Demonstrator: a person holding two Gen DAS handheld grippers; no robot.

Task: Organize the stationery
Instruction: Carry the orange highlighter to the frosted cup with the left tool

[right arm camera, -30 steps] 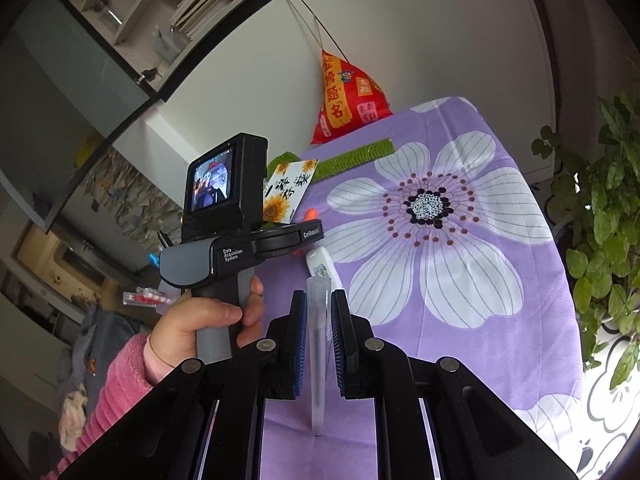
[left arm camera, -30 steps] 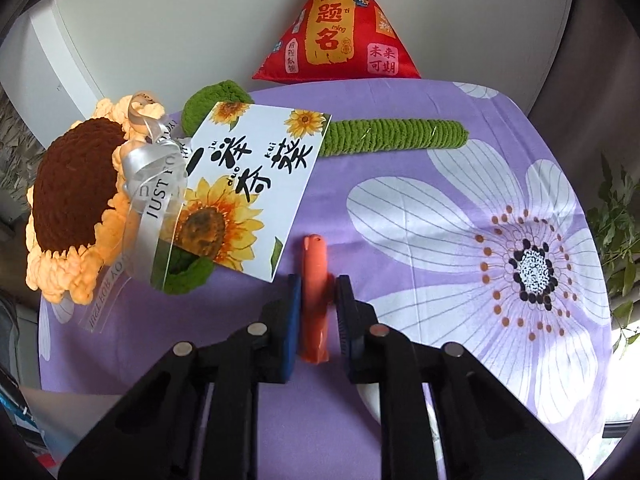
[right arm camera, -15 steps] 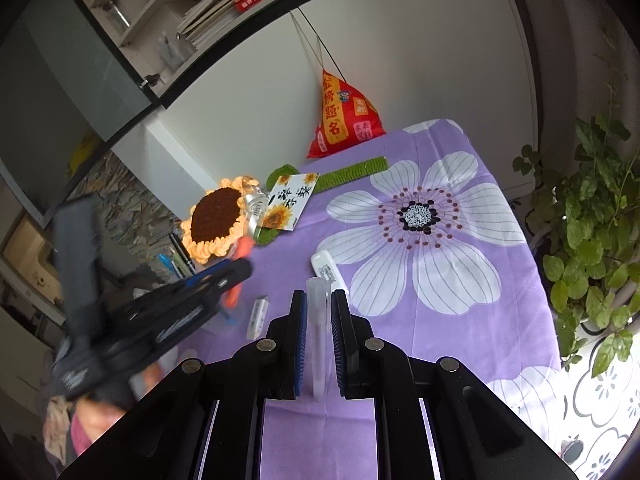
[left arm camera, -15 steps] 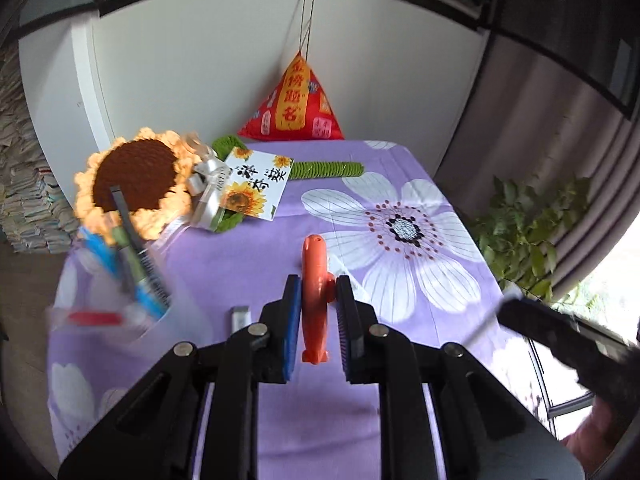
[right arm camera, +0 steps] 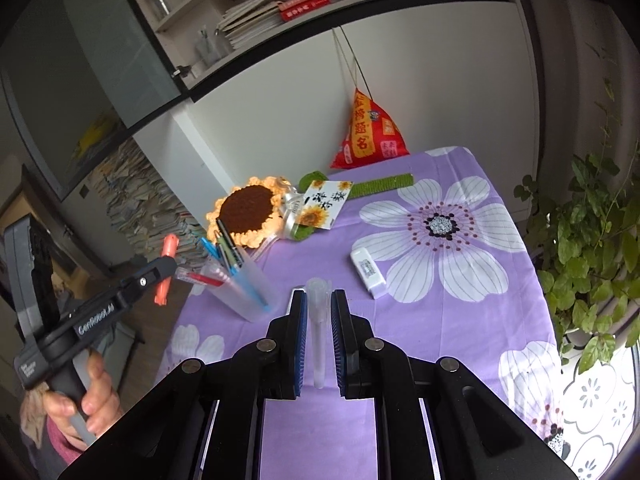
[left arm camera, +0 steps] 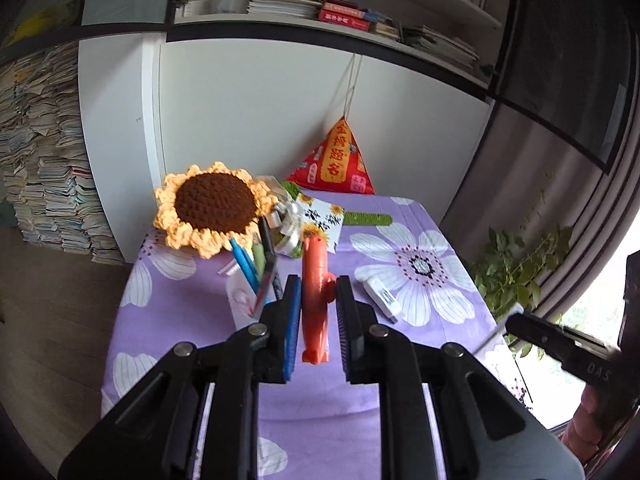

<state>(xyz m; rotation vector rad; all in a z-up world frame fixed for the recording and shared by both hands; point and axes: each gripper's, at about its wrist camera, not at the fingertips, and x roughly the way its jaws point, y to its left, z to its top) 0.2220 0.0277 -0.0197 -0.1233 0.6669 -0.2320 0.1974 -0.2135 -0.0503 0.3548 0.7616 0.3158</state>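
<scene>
My left gripper (left arm camera: 318, 292) is shut on an orange pen (left arm camera: 314, 280), held upright above the purple flowered tablecloth (left arm camera: 192, 320). In the right wrist view that left gripper (right arm camera: 166, 266) hangs off the table's left edge, the orange pen (right arm camera: 168, 248) sticking up from it. My right gripper (right arm camera: 319, 300) is shut on a clear, see-through pen (right arm camera: 318, 336), above the cloth's near middle. A clear plastic cup (right arm camera: 244, 292) holding several pens stands on the table's left side, between the two grippers. The cup (left arm camera: 246, 300) lies just left of my left fingers.
A white oblong eraser-like block (right arm camera: 368, 268) lies right of the cup. A small pale item (right arm camera: 293, 292) is mostly hidden behind my right fingers. A crocheted sunflower (right arm camera: 250, 210), a sunflower card (right arm camera: 326, 202) and a red pouch (right arm camera: 368, 132) sit at the back. A leafy plant (right arm camera: 592, 240) stands right of the table.
Both grippers have risen and drawn back from the table, still gripping their pens. The left one swung out to the left, and the pen cup came into its view.
</scene>
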